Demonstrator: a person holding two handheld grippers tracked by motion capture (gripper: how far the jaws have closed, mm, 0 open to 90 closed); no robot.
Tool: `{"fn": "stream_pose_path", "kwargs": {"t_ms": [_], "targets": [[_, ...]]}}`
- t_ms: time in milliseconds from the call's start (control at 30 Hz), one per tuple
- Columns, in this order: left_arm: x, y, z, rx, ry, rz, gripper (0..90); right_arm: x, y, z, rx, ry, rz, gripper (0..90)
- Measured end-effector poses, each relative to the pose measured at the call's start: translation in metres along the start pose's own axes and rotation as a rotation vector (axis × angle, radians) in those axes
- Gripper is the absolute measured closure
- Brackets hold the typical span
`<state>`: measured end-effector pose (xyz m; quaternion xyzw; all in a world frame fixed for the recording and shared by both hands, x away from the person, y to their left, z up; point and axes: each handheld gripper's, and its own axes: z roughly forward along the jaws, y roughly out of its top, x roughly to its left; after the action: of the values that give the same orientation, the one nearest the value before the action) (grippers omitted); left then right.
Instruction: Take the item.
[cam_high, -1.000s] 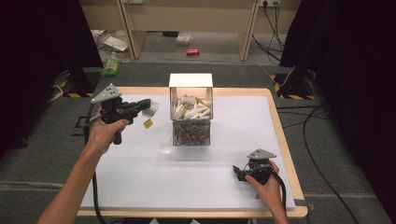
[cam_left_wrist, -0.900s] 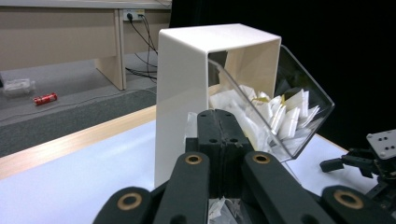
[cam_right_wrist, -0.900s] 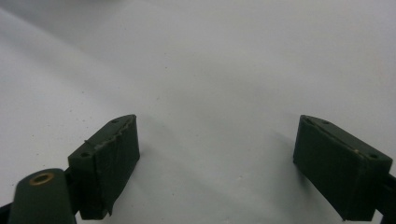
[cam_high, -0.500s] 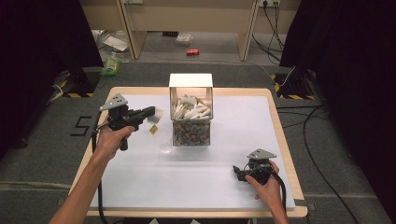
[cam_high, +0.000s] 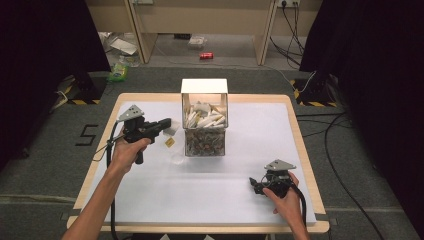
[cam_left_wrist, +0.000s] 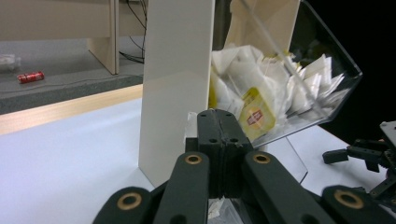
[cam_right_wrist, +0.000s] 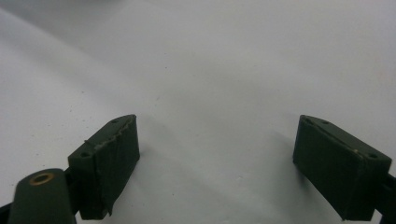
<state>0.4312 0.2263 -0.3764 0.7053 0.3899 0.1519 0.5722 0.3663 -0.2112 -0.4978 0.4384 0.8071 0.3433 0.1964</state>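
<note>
The left gripper (cam_high: 167, 123) has its fingers pinched on a tea bag (cam_high: 173, 129) beside the clear box (cam_high: 204, 125) on the tabletop (cam_high: 150, 195) — yellow tag (cam_high: 170, 142) dangling, its print unreadable. The right gripper (cam_high: 256, 184) rests apart, fingers wide.

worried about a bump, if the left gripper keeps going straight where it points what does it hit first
Probably the white side wall of the box of tea bags, right ahead of the shut left gripper; depth is hard to judge.

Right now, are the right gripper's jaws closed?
No. In the right gripper view the right gripper has its jaws wide apart, with bare white table between them.
</note>
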Motion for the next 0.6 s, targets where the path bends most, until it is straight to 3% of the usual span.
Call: {"fn": "stream_pose_path", "kwargs": {"t_ms": [200, 600], "targets": [[0.003, -0.008, 0.008, 0.016, 0.005, -0.012, 89.2, 0.0, 0.0, 0.0, 0.0, -0.001, -0.001, 15.1], [0.005, -0.023, 0.015, 0.078, 0.026, 0.004, 88.9, 0.0, 0.0, 0.0, -0.001, -0.002, -0.002, 15.1]]}}
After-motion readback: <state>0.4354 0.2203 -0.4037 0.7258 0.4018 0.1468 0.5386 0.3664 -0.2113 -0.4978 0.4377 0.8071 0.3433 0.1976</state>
